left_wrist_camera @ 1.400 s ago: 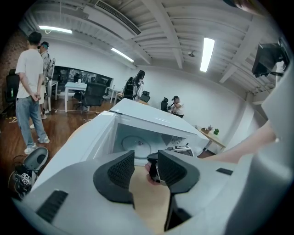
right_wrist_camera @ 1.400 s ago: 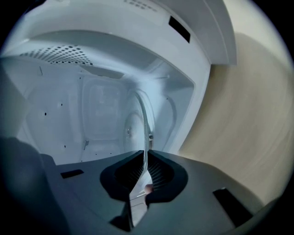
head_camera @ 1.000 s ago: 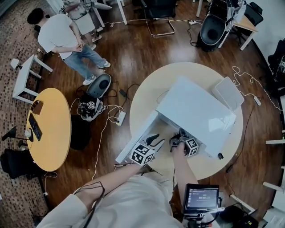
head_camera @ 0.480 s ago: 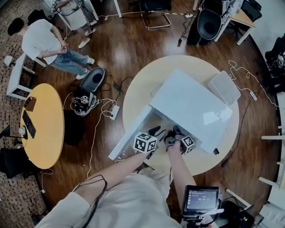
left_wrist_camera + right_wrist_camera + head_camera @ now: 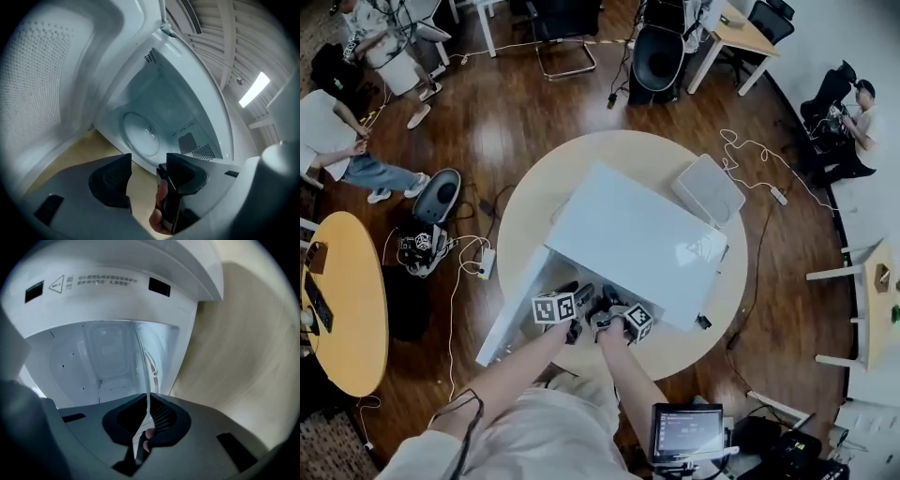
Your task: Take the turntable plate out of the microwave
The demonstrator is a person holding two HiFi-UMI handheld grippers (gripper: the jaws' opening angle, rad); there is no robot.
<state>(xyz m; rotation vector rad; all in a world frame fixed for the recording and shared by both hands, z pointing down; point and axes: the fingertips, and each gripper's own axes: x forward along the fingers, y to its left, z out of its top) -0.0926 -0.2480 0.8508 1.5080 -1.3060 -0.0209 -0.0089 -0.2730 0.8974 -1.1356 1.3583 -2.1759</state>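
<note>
The white microwave [image 5: 628, 234] stands on the round table [image 5: 534, 187] with its door [image 5: 511, 309] swung open to the left. My right gripper [image 5: 603, 309] reaches into the mouth, shut on the near rim of the glass turntable plate [image 5: 143, 366], which runs edge-on from the cavity into the jaws [image 5: 146, 420]. My left gripper [image 5: 579, 294] hangs just left of it at the cavity mouth. Its jaws [image 5: 147, 161] are opening, with nothing between them. Beyond them the round plate [image 5: 140, 136] shows on the cavity floor.
A flat white box [image 5: 706, 189] lies on the table behind the microwave. A tablet [image 5: 684, 431] sits near my right side. People stand at the upper left [image 5: 337, 131] and far right [image 5: 853, 112]. A yellow table [image 5: 337, 309], cables and chairs are on the wooden floor.
My left gripper has dropped and rolled in front of the microwave mouth, close beside the right one, and its jaws stand wider. The right gripper has held its place on the plate.
</note>
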